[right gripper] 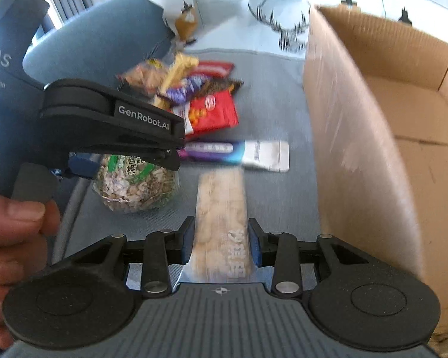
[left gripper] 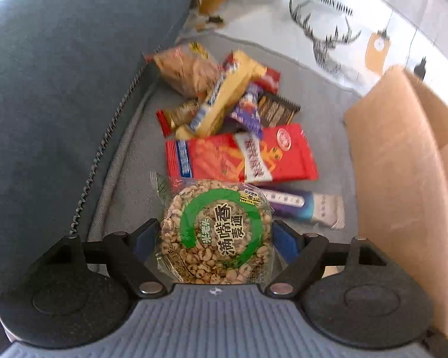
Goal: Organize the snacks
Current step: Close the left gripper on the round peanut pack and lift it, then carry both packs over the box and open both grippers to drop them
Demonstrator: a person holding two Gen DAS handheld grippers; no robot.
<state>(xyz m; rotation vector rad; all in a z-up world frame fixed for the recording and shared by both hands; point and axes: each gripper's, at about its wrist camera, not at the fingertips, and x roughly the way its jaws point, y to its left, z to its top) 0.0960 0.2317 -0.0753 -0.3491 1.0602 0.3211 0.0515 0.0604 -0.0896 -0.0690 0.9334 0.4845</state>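
Nearest, the right gripper (right gripper: 221,243) closes on a long biscuit pack (right gripper: 221,208), likely bound for the cardboard box (right gripper: 358,125) at the sofa cushion's (right gripper: 271,83) right edge. The left gripper (left gripper: 215,238) brackets a round puffed-grain cake (left gripper: 216,235), contact unclear. Farther back, the blurred snack pile (left gripper: 224,98) hides several labels.

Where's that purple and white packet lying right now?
The purple-and-white packet lies on the grey cushion, between the red packet and the cardboard box.
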